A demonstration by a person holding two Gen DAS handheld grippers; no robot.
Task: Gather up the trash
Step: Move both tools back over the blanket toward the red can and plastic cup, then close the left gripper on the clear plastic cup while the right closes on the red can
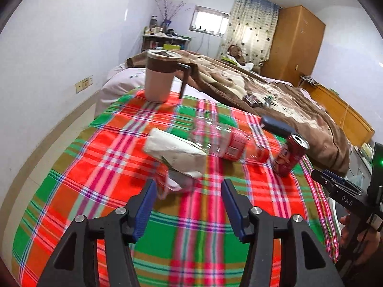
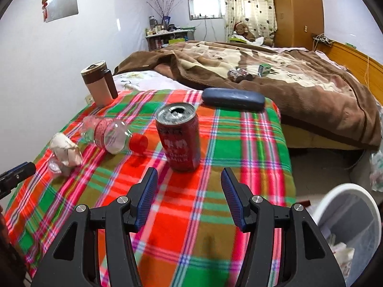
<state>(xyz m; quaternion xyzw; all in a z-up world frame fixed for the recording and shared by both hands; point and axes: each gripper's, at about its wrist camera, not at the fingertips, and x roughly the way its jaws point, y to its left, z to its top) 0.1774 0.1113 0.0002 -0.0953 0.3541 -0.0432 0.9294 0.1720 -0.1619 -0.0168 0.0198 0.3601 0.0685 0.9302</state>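
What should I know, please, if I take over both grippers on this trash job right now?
Left gripper: open, empty, just short of the crumpled tissue.
Right gripper: open, empty, lined up on the upright red can.
The empty plastic bottle lies on its side between tissue and can, on the plaid cloth.
The white bin is on the floor to the right, with some paper inside.
Left to do: tissue, bottle and can. The mug and the blue case probably stay.

Bright daylight enters through the small rectangular wall window (image 2: 206, 6), blown out at upper centre. Fisheye distortion bends both frames' edges, with dark vignetted corners. The crumpled white paper wad (image 1: 176, 154) appears motion-blurred; shadows are soft.
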